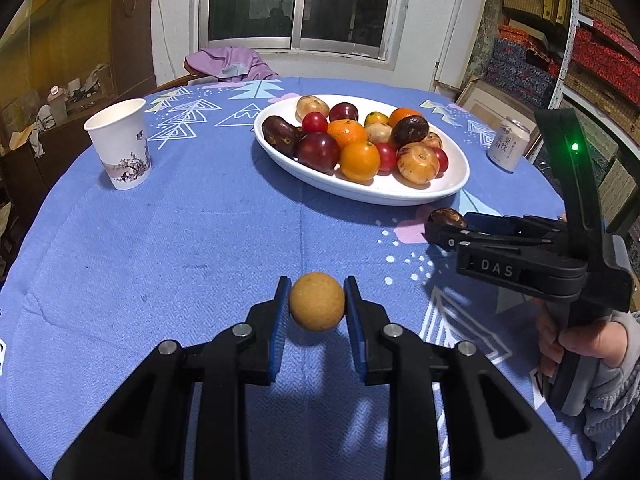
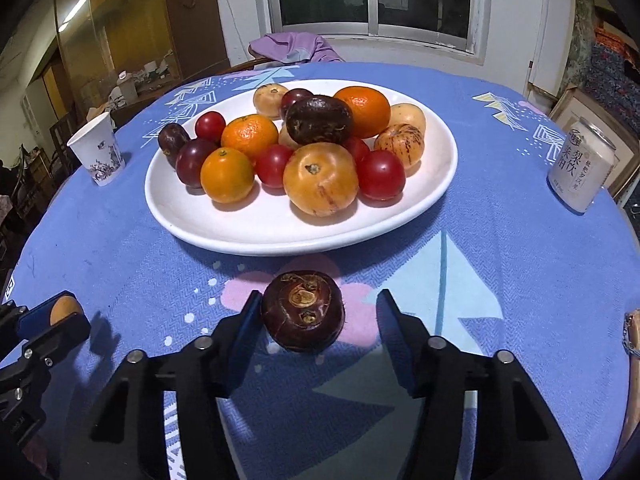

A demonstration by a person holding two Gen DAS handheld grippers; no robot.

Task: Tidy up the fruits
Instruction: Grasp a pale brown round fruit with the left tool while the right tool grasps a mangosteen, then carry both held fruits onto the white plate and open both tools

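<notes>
Left gripper (image 1: 317,302) clamps a tan fruit (image 1: 317,302) for plating; right gripper (image 2: 318,316) fingers straddle, unclamped, a dark fruit (image 2: 303,311)

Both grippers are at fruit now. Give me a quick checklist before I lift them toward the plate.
1. Left gripper clamped on the tan round fruit: ok.
2. Right gripper gripping the dark brown fruit: not ok, gap at one pad.
3. Dark fruit centred between the jaws: not ok, it sits against the left-side finger.
4. Free room on the white plate: ok, bare near rim.
5. Paper cup and drink can clear of the path: ok.
</notes>
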